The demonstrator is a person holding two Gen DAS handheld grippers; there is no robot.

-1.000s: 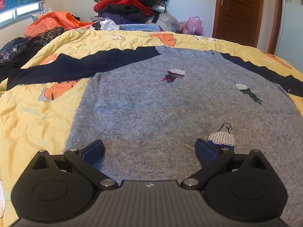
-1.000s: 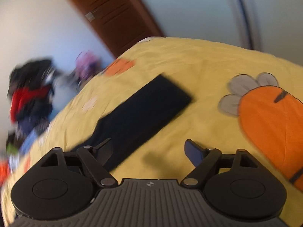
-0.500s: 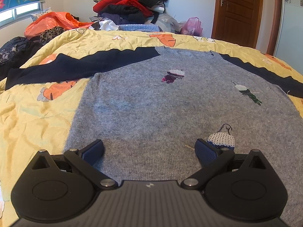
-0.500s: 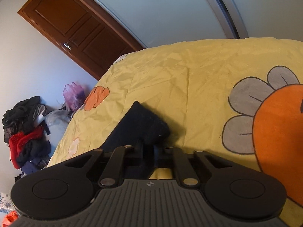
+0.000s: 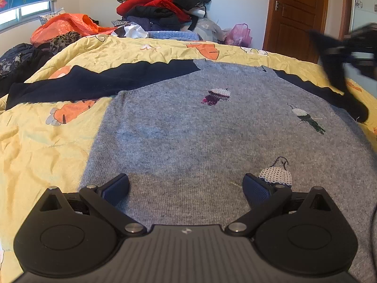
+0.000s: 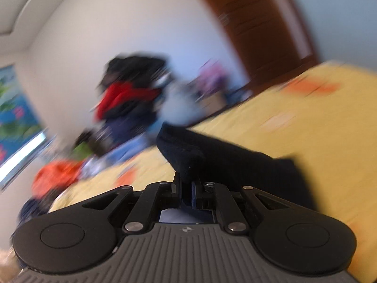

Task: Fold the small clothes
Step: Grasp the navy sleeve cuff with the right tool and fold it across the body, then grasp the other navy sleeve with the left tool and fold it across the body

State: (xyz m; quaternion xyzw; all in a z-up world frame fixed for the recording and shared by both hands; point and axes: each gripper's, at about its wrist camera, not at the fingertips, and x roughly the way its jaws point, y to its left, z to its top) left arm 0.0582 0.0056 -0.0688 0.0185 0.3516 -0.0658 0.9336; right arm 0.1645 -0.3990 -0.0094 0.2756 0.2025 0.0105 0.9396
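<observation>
A gray sweater (image 5: pixel 212 141) with dark blue sleeves lies flat on the yellow bed cover (image 5: pixel 42 146), with its neck toward the far edge of the bed. Little sewn pictures dot its front.

The big change is on the right side. A second ago the right gripper (image 6: pixel 187 186) was wide open above the right sleeve (image 6: pixel 235 162), near the bed's right edge. Half a second ago it pinched the cuff. Now it is clenched on that cuff and has lifted it up off the bed. In the left view the sleeve hangs in the air at the right edge of the bed, and the right view is all blurry, so I think the hand is swinging fast.

The left gripper (image 5: pixel 186 187) has not moved. Its fingers are spread wide apart, holding nothing, low over the sweater's bottom hem at the near edge of the bed.

I think the first fold has started: the right sleeve will go across the gray front. The left sleeve (image 5: pixel 94 82) lies flat, stretched toward the bed's left edge.
</observation>
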